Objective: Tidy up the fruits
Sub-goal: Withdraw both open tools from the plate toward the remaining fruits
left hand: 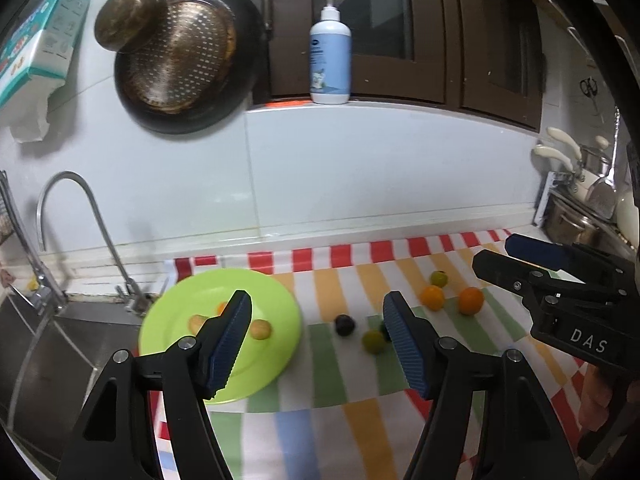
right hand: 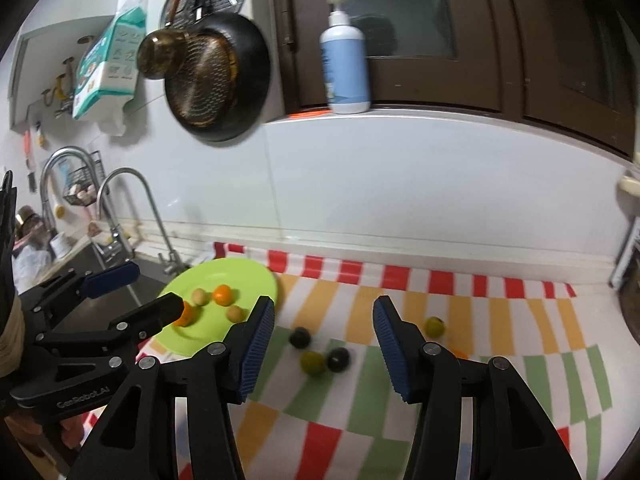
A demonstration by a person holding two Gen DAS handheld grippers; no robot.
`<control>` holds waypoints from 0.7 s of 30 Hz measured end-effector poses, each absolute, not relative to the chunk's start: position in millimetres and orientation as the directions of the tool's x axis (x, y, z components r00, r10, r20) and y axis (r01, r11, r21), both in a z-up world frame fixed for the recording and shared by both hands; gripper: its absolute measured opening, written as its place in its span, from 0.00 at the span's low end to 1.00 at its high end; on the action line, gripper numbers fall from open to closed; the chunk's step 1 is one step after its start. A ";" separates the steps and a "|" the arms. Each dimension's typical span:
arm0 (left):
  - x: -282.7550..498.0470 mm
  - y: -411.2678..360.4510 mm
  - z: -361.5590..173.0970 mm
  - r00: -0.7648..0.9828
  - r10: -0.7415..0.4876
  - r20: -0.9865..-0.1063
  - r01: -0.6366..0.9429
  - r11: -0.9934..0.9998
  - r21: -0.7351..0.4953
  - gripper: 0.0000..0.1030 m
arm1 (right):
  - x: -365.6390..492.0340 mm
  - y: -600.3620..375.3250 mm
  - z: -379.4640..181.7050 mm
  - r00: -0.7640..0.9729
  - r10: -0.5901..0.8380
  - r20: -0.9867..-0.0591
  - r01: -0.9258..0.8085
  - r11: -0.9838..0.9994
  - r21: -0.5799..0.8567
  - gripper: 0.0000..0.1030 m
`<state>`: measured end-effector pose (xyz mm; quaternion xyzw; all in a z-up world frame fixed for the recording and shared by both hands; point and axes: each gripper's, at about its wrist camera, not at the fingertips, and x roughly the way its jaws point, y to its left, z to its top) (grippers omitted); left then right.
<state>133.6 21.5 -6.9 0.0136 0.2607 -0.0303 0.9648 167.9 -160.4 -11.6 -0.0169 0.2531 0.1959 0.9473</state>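
A lime-green plate (left hand: 176,320) (right hand: 240,276) lies at the left end of a striped cloth (left hand: 332,380). It carries two tan fruits (right hand: 199,297) and two oranges (right hand: 222,294). On the cloth lie a dark plum (left hand: 345,325) (right hand: 300,337), a lime (left hand: 373,342) (right hand: 313,362), another dark fruit (right hand: 338,359), two oranges (left hand: 433,297) and a green fruit (left hand: 439,278) (right hand: 435,326). My left gripper (left hand: 316,298) (right hand: 156,289) hovers open over the plate's right edge. My right gripper (right hand: 323,304) (left hand: 494,250) is open above the cloth. Neither holds anything.
A steel sink (left hand: 48,360) with a curved faucet (left hand: 80,216) sits left of the plate. A pan (left hand: 180,64) hangs on the tiled wall, and a pump bottle (left hand: 331,52) stands on the window ledge. Pots (left hand: 580,216) crowd the far right.
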 end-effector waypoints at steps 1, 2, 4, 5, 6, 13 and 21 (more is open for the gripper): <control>134.8 19.1 -8.2 0.861 -0.054 -0.506 0.068 0.998 0.008 0.66 | 166.8 -165.4 -12.9 0.802 0.348 -0.486 -0.364 0.929 0.065 0.51; 135.8 15.4 -10.2 0.859 -0.057 -0.508 0.071 0.997 0.009 0.66 | 166.0 -169.1 -13.8 0.806 0.337 -0.486 -0.353 0.934 0.061 0.51; 138.2 8.5 -14.4 0.856 -0.063 -0.513 0.082 0.997 0.015 0.66 | 163.8 -177.3 -16.4 0.818 0.304 -0.489 -0.322 0.945 0.048 0.51; 139.1 5.9 -16.2 0.854 -0.066 -0.516 0.087 0.996 0.016 0.66 | 163.2 -181.2 -17.4 0.821 0.292 -0.490 -0.311 0.949 0.046 0.51; 140.6 2.3 -18.9 0.850 -0.072 -0.522 0.096 0.995 0.019 0.66 | 163.1 -185.5 -19.0 0.824 0.279 -0.494 -0.297 0.954 0.044 0.51; 148.2 -13.9 -36.2 0.829 -0.087 -0.552 0.124 0.992 0.029 0.66 | 167.5 -208.2 -31.9 0.822 0.214 -0.528 -0.220 0.974 0.053 0.51; 161.2 -23.3 -56.1 0.804 -0.090 -0.588 0.142 0.989 0.043 0.66 | 175.4 -219.1 -48.4 0.810 0.170 -0.561 -0.179 0.983 0.040 0.51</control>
